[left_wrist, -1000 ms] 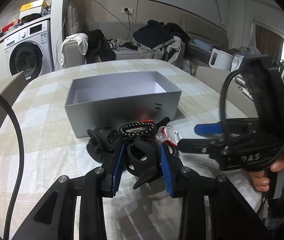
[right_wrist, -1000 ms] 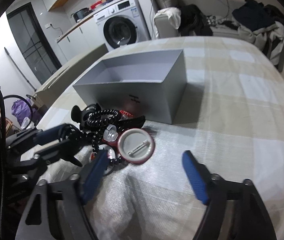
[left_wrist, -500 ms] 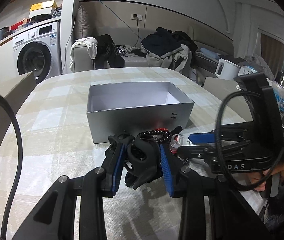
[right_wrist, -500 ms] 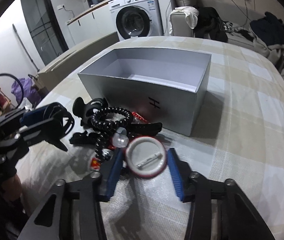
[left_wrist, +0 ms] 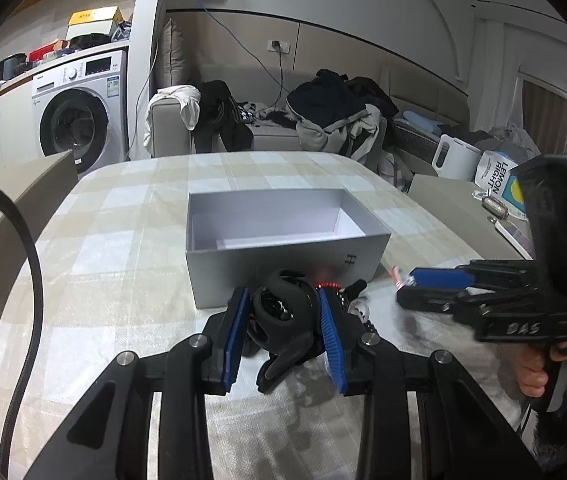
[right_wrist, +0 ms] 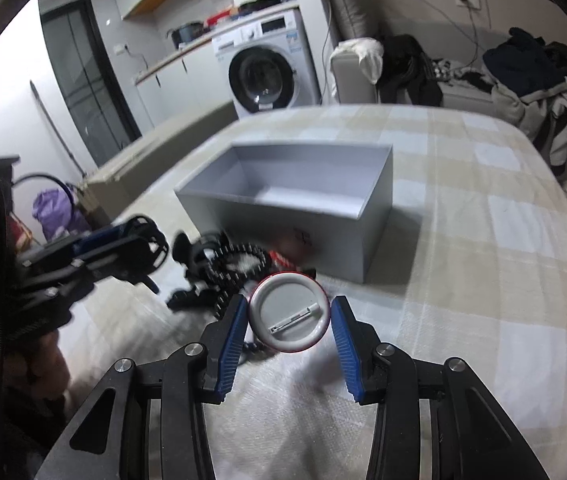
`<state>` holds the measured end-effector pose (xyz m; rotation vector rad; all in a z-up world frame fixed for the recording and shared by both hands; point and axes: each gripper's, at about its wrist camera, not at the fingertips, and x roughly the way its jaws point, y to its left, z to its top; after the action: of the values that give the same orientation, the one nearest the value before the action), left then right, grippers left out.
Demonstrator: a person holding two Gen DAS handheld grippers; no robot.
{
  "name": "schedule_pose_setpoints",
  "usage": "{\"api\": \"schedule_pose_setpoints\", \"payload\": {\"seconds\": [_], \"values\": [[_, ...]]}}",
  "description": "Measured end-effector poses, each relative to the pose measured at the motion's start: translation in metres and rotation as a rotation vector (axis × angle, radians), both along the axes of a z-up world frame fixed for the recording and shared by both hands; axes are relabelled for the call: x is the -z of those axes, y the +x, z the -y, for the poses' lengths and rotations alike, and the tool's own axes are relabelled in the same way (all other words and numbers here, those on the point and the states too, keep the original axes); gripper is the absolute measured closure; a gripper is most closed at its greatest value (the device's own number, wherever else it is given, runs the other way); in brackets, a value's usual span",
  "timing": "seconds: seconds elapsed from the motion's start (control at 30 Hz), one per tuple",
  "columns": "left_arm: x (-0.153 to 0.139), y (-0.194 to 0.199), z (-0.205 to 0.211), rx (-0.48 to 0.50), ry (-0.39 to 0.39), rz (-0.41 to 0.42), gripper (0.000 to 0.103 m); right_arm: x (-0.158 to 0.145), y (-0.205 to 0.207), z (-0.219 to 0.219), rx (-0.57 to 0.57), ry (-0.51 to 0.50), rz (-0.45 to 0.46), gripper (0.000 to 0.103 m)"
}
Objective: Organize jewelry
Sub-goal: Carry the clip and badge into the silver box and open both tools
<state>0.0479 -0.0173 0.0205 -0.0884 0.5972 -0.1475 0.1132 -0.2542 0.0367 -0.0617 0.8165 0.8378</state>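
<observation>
My left gripper [left_wrist: 283,320] is shut on a black claw hair clip [left_wrist: 285,322] and holds it above the table, in front of the open grey box [left_wrist: 283,268]. My right gripper [right_wrist: 289,322] is shut on a round pin badge [right_wrist: 289,317], white back with a metal pin facing me, lifted above the table. The grey box [right_wrist: 303,208] stands beyond it. A pile of black coiled hair ties and clips [right_wrist: 227,268] lies by the box's near wall. The left gripper with the clip shows at the left of the right wrist view [right_wrist: 123,246].
The checked tablecloth [right_wrist: 503,248] covers the table. A washing machine [left_wrist: 79,112] and a sofa with clothes [left_wrist: 323,120] stand beyond the far edge. A white kettle [left_wrist: 453,156] sits on a side surface to the right.
Both grippers have lifted. The right gripper closed on the pin badge and raised it off the pile. The left gripper carried the black clip upward toward the box.
</observation>
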Motion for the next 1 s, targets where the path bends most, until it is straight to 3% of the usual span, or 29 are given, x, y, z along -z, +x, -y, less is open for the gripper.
{"api": "schedule_pose_setpoints", "payload": {"seconds": [0.23,0.47,1.0], "values": [[-0.013,0.008,-0.006,-0.014,0.007,0.036,0.074,-0.033,-0.002,0.009,0.024,0.11,0.043,0.061],[-0.021,0.022,-0.012,-0.022,0.013,0.059,0.074,-0.05,0.005,0.007,0.038,0.145,0.063,0.061],[-0.027,0.054,-0.018,-0.049,0.017,0.058,0.074,-0.053,0.043,-0.001,0.075,0.187,0.019,0.061]]}}
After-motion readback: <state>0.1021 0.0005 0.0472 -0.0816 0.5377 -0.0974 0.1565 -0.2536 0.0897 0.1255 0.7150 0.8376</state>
